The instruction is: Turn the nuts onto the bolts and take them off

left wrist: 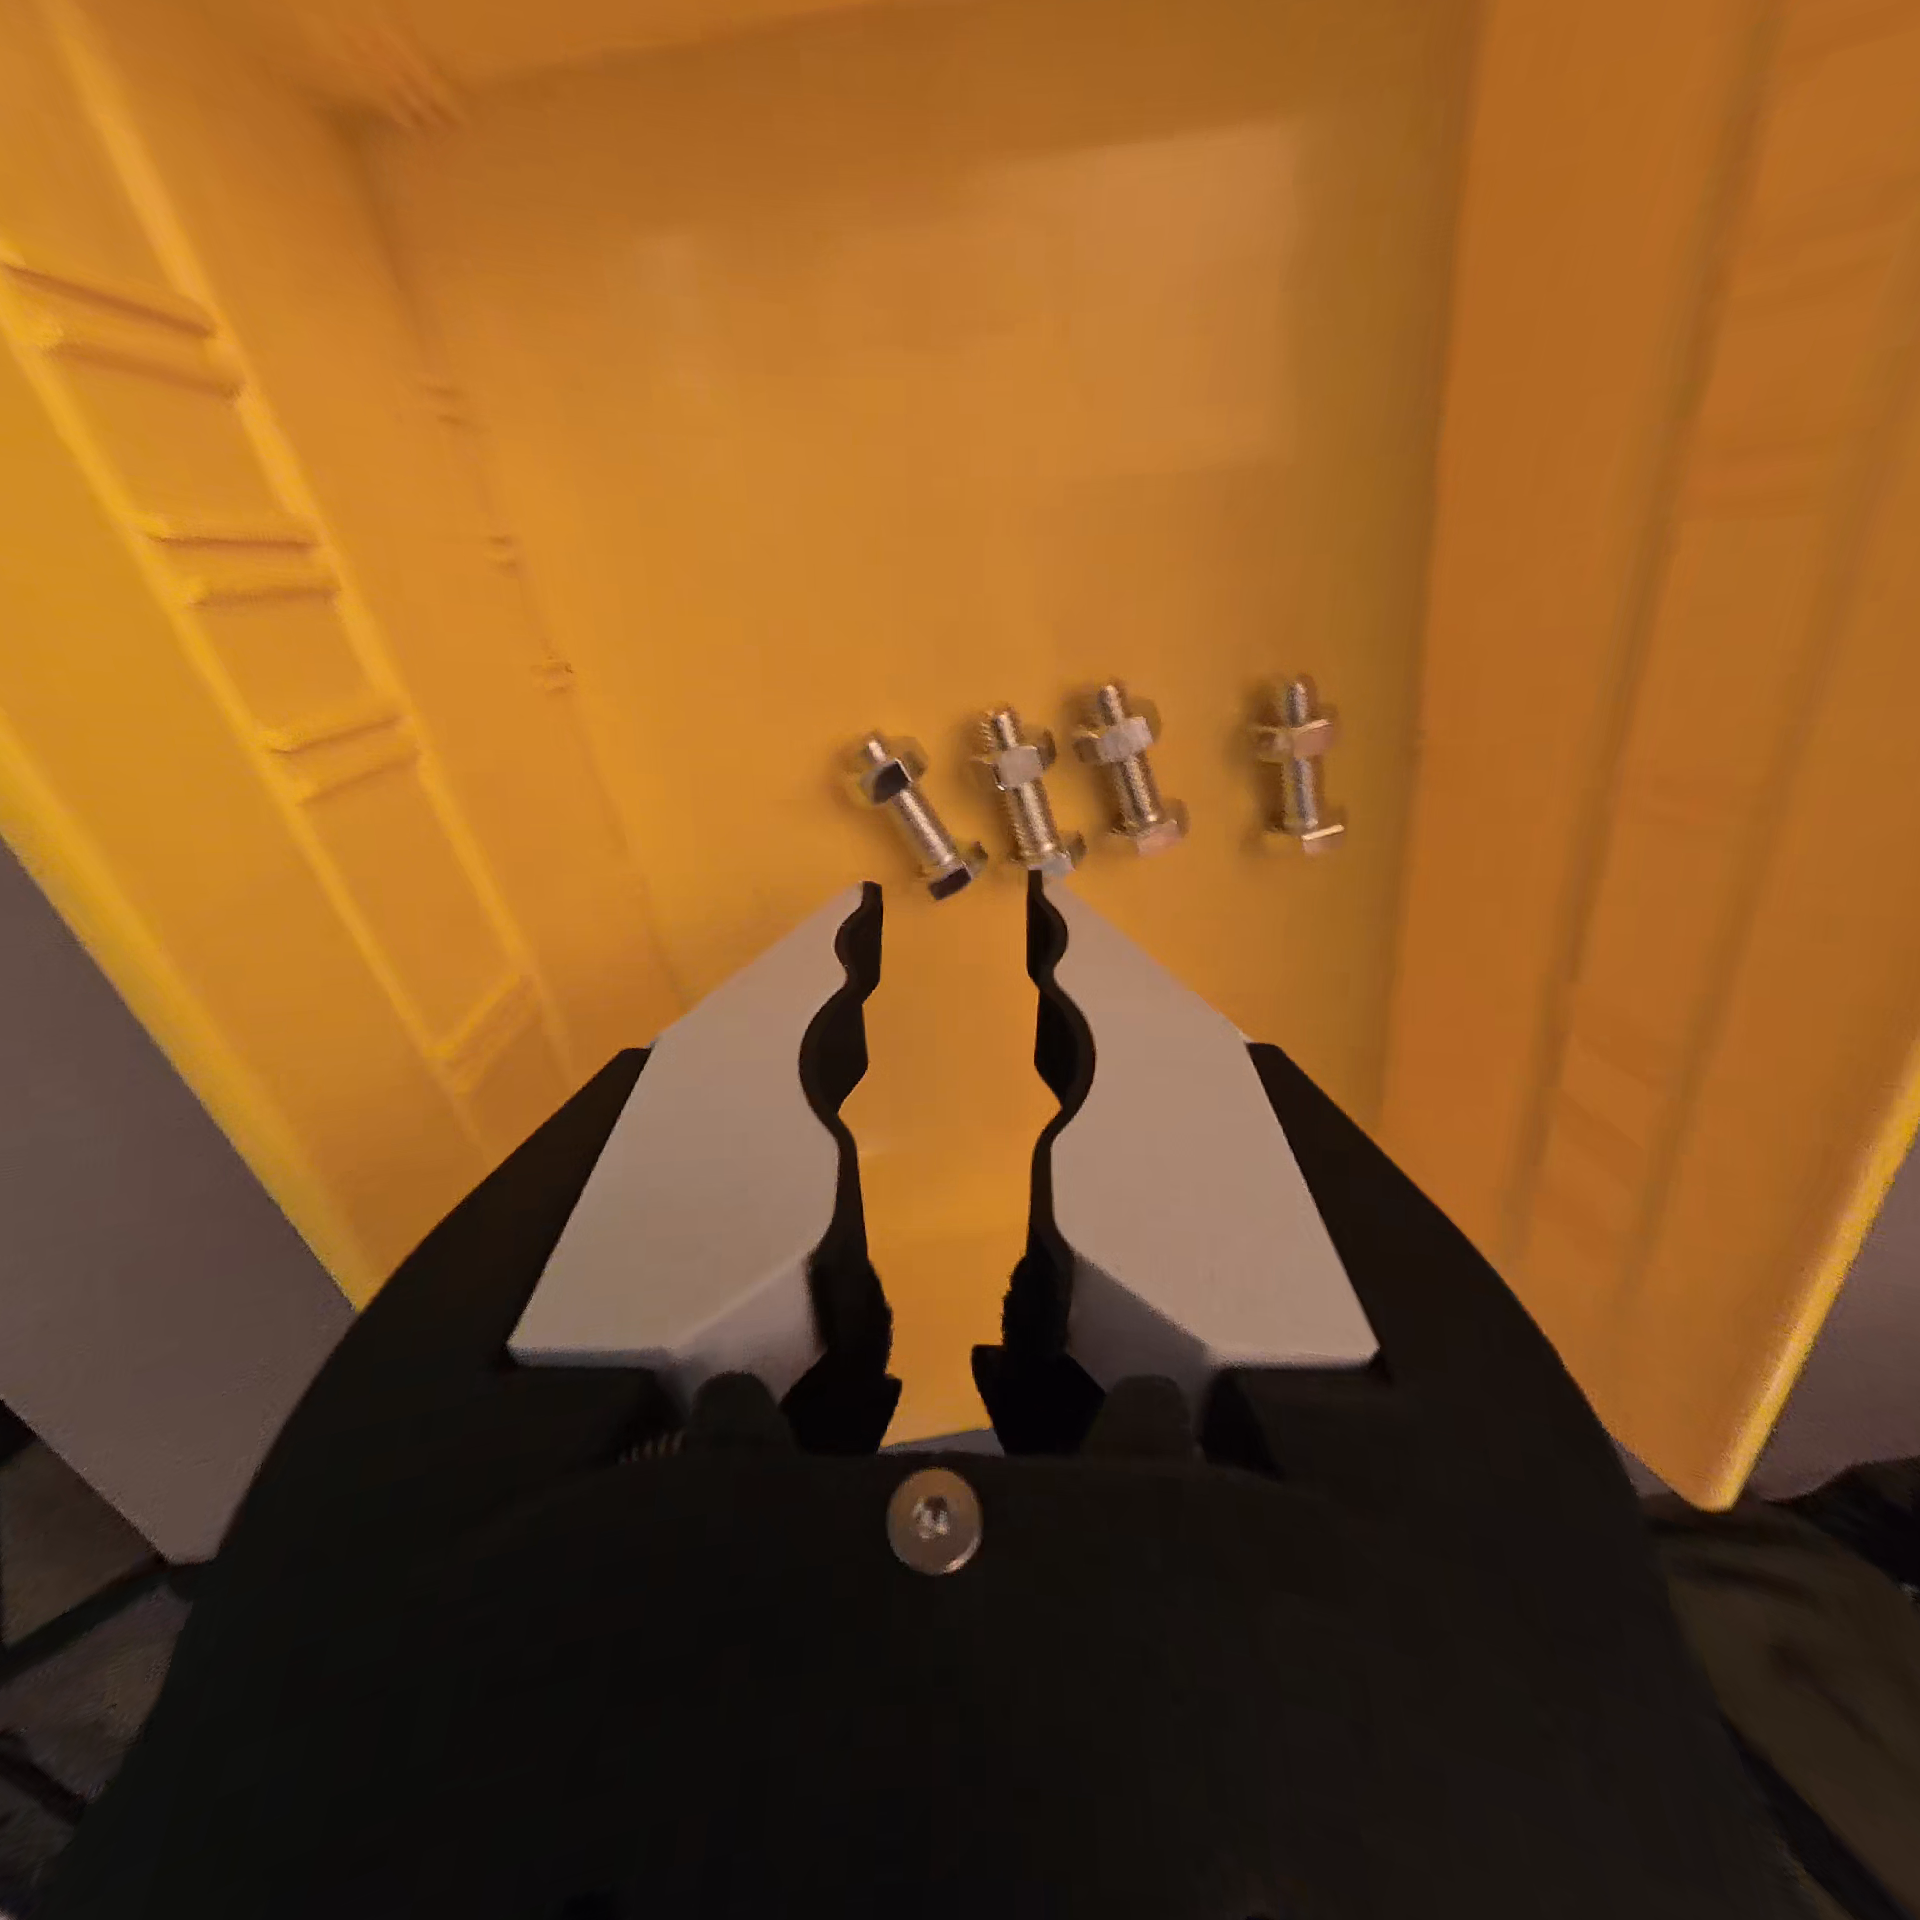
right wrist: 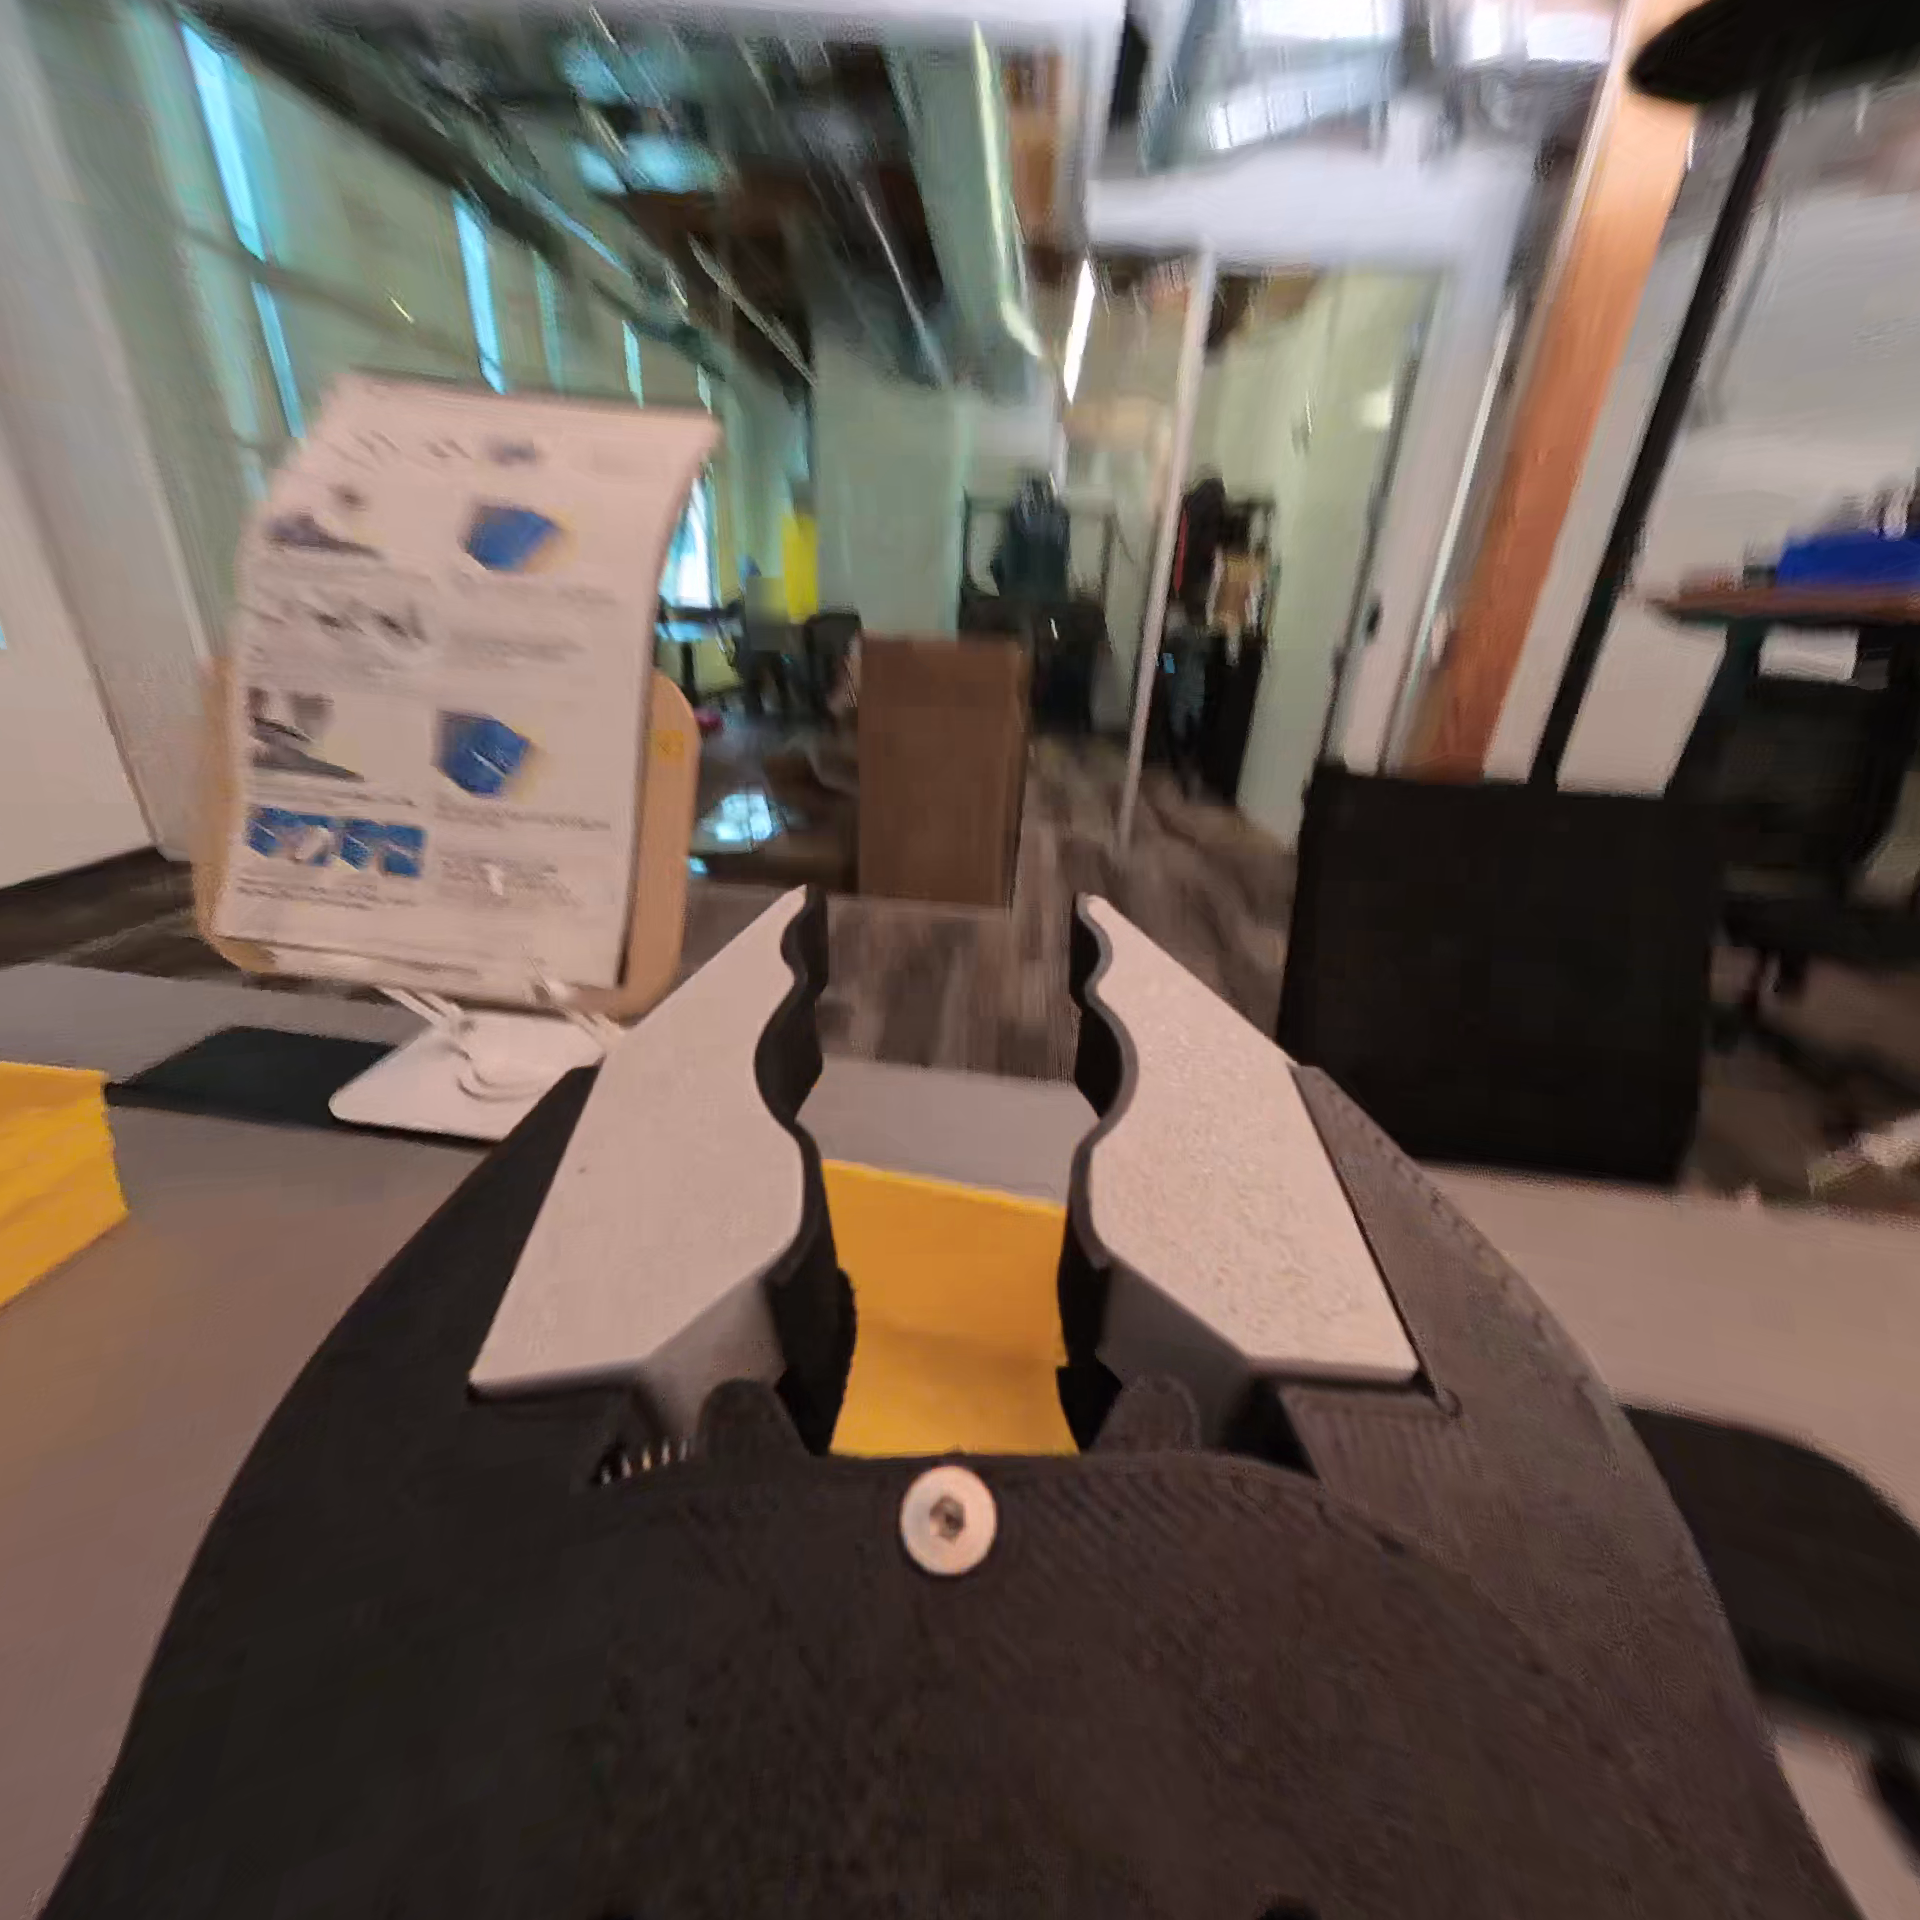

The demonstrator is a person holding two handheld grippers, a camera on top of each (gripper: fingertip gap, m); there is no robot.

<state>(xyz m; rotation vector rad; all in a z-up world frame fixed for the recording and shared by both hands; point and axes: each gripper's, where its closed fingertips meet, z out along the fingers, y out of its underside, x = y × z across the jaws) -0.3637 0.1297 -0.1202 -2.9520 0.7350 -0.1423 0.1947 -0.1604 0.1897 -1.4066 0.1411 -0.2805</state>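
Four bolts (left wrist: 1091, 774), each carrying a nut, lying in a row on floor of yellow bin (left wrist: 935, 416). Left gripper (left wrist: 954, 888) angled down into bin, fingers parted and empty, tips just short of two leftmost bolts. Right gripper (right wrist: 943, 914) raised above grey desk (right wrist: 260, 1403), fingers apart, empty. Printed sheet (right wrist: 447, 686) standing beyond.

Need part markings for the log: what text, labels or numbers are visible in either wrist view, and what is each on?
No wording is given for either view.
Printed sheet propped on the table: bears text beside blue pictures, too blurred to make out.
Four bolts with nuts in the yellow bin: no markings visible.
Left gripper and right gripper, both open and empty: no labels visible.
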